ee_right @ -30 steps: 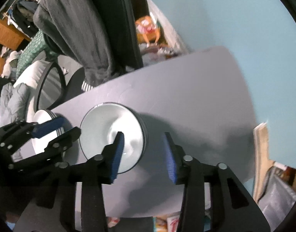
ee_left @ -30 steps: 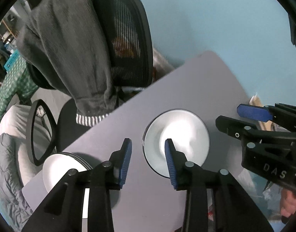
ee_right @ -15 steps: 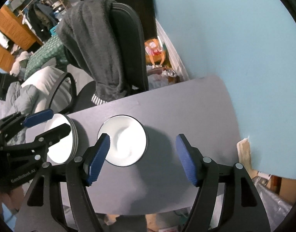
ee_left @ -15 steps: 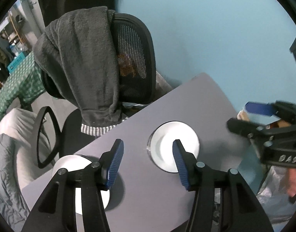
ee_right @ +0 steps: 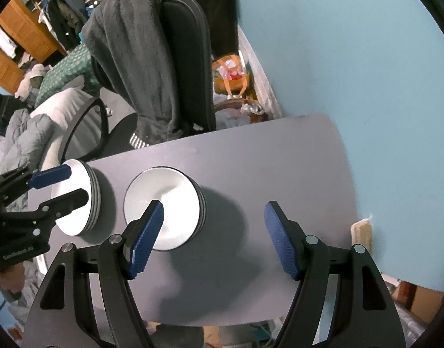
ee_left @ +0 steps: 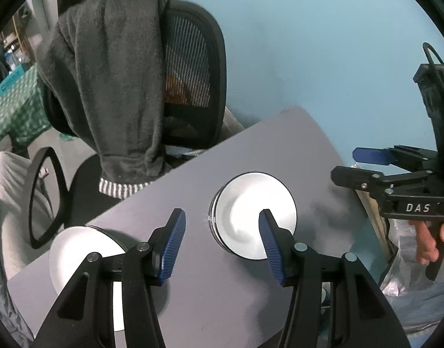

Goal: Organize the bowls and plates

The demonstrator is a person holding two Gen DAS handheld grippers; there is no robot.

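A stack of white bowls [ee_left: 251, 220] sits in the middle of the grey table [ee_left: 280, 150]. A stack of white plates [ee_left: 82, 249] rests at the table's left end. My left gripper [ee_left: 222, 243] hangs open above the table between the two stacks, nothing between its blue pads. My right gripper [ee_right: 214, 237] is open wider and empty, hovering just right of the bowls [ee_right: 164, 200]. In the right wrist view the left gripper [ee_right: 74, 184] floats over the plates [ee_right: 74, 217]. The right gripper [ee_left: 345, 164] shows at the table's right edge, held by a hand [ee_left: 428, 240].
A black mesh office chair [ee_left: 193, 72] draped with a dark grey garment [ee_left: 111, 72] stands behind the table. A light blue wall [ee_right: 367, 72] runs along the right. An orange bag [ee_right: 230, 75] and clutter lie on the floor beyond. Bare tabletop [ee_right: 265, 159] lies right of the bowls.
Both grippers have lifted away from the table, so the stacks look smaller. Their jaws have spread wider than a second ago. The bowls and plates have not moved.
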